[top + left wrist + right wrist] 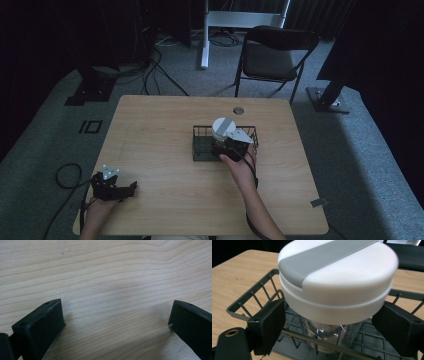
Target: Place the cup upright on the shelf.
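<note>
Left gripper (116, 187) lies near the table's (165, 200) near-left corner, in the person's left hand, well apart from the work. Left gripper view: both black jaws stand wide apart over bare wood grain with nothing between them. Judged idle at this step.

Wire basket (200, 145), dark and rectangular, sits on the table a little right of centre. Its left half looks empty in the high view; its right half is taken up by the jar and the hand above it.

Jar (329, 333), clear-bodied with a broad white lid (342, 282) crossed by a grey band, stands upright inside the basket, toward the right side. Lid top sits above the basket rim.

Right gripper (227, 145) is at the jar, the right hand (240, 162) reaching in from the near side. Right gripper view: one jaw on each side of the jar, just below the lid's lower edge, over the clear body. Jaws look close to the jar on both sides, but firm contact cannot be confirmed, so whether they are clamped or only bracketing it I cannot tell.

Step judged: grasp at the jar in the basket, either to lift it out or having just lowered it in; direction cannot be told.

Next move, if lifting: a sure grip under the lid, then a straight vertical rise so the base passes over the wire rim without snagging. If releasing: part the jaws and back out without tipping the jar.
</note>
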`<state>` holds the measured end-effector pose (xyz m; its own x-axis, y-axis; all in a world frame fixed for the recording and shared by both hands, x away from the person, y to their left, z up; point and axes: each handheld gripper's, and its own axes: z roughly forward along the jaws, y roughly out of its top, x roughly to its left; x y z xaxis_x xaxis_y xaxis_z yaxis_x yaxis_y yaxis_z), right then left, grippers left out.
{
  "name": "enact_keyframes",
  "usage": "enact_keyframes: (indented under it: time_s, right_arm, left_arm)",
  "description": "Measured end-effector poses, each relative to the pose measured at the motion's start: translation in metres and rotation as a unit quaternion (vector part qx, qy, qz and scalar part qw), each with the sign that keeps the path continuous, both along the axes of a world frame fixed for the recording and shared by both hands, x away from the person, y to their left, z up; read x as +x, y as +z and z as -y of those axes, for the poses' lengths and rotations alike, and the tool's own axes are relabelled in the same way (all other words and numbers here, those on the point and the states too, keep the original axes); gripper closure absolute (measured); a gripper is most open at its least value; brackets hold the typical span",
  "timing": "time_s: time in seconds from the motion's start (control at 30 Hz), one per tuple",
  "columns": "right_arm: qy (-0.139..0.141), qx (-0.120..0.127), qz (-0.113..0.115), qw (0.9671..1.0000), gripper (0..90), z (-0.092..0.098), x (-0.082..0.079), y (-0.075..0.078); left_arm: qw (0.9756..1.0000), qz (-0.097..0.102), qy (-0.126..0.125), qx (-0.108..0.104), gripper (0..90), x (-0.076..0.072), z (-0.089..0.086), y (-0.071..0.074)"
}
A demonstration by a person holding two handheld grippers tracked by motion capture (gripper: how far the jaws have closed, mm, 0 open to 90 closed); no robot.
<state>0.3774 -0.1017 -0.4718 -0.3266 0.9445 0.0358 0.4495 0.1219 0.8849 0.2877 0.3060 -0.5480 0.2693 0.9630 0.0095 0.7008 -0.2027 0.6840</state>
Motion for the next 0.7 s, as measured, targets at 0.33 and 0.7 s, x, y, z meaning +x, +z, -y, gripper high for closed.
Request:
enact_keyframes:
  time_s: [0.33, 0.7]
  right_arm:
    - [0.007, 0.001, 0.008, 0.9999, 11.5, 0.006, -0.011, 0.006]
    - [0.005, 0.005, 0.020, 0.9998, 11.5, 0.023, -0.025, 0.013]
  left_arm:
    - [1.0000, 0.000, 0.000, 0.000, 0.1, 0.000, 0.000, 0.000]
    - [1.0000, 0.000, 0.000, 0.000, 0.1, 0.000, 0.000, 0.000]
